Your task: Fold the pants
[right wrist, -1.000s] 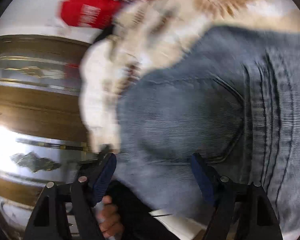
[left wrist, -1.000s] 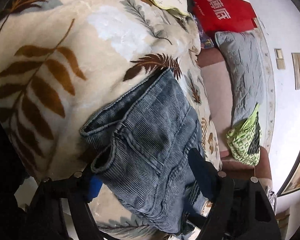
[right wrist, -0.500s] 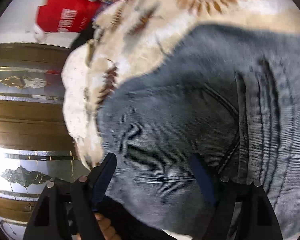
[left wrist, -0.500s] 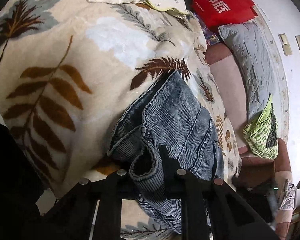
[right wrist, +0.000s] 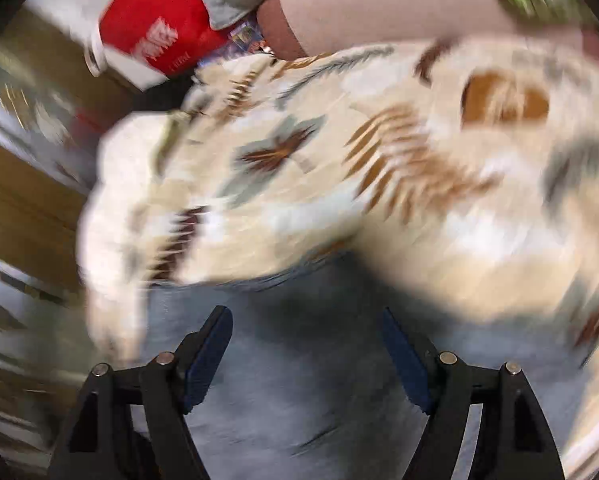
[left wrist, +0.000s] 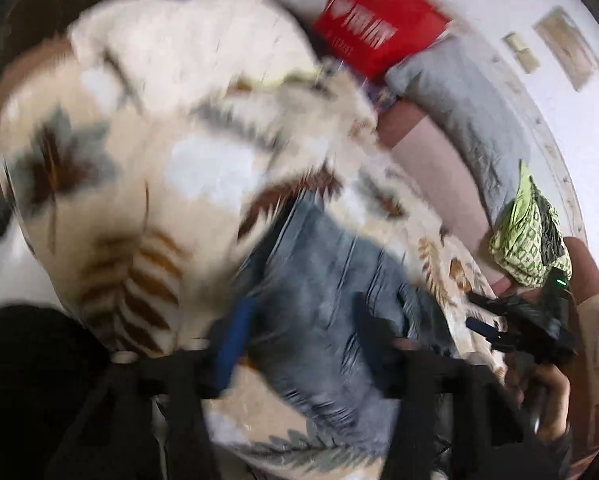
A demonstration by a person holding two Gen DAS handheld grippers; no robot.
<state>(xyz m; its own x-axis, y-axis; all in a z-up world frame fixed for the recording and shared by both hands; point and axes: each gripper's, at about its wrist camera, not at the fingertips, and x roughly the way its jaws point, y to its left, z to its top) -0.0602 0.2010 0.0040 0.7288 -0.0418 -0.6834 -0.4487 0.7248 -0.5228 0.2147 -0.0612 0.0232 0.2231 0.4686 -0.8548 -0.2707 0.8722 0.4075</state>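
Jeans (left wrist: 323, 300) lay bunched on leaf-print blanket (left wrist: 147, 184); left gripper (left wrist: 299, 336) and right gripper (right wrist: 305, 360) both gaped wide, holding nothing.

Motion blur smears the leaf-print blanket (right wrist: 339, 184) and pants (left wrist: 323, 300), hiding fabric detail in both views.

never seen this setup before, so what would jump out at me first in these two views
Probably the blue denim pants, lying bunched on a cream blanket with brown and grey leaves, low in both views. Each open hand-held gripper, left and right, frames the denim between its fingers without clamping it. Beyond the blanket, the bright red bag with white lettering stands out, though both pictures are motion-blurred.
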